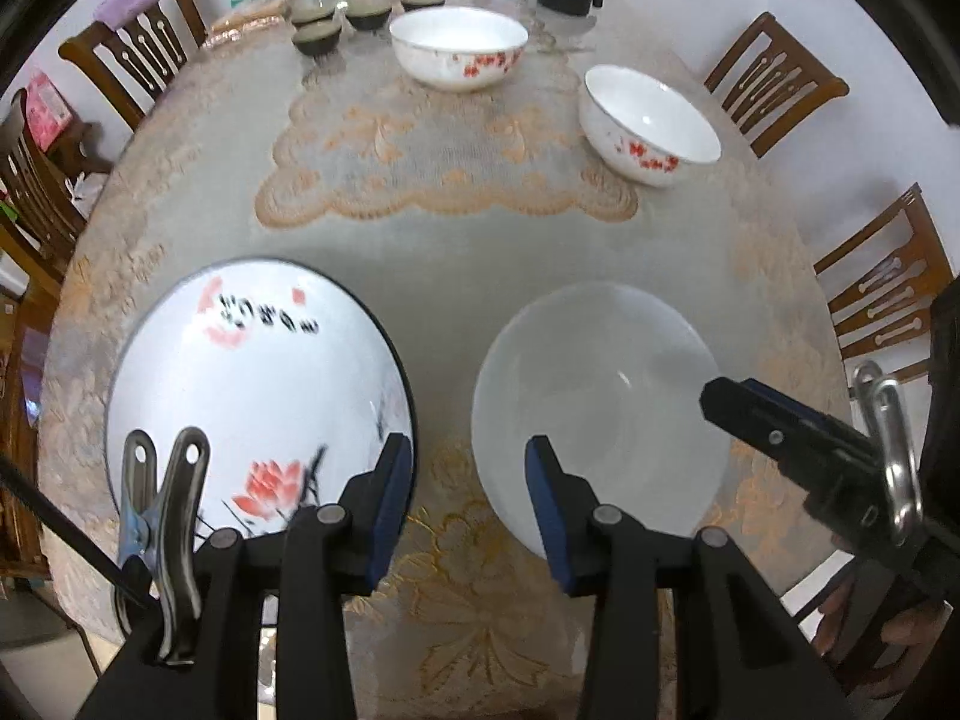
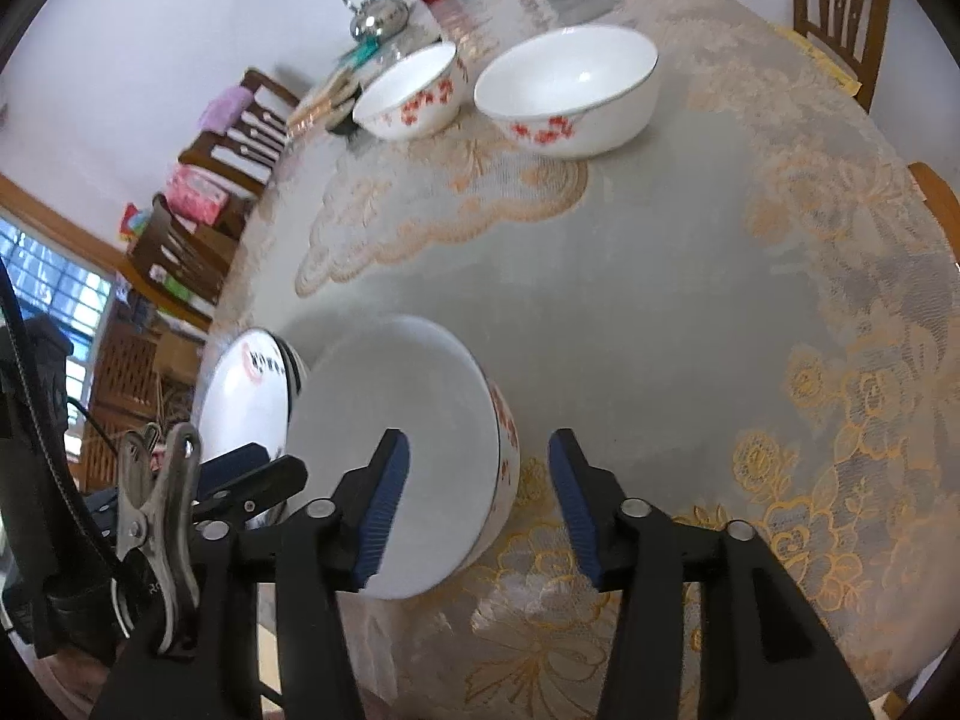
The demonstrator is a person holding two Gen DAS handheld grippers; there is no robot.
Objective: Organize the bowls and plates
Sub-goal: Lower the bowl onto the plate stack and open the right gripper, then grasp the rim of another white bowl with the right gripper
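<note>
white bowl (image 2: pixel 414 456) beneath right gripper (image 2: pixel 480 504), unheld

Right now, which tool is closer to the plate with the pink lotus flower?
Left. The left tool hangs right beside the lotus plate, one finger over its rim. The right tool is farther off, straddling the white bowl's far rim.

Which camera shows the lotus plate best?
The left wrist view: the lotus plate faces the camera, showing its flower and writing. The right wrist view catches only a foreshortened part of it, at the left behind the white bowl.
</note>
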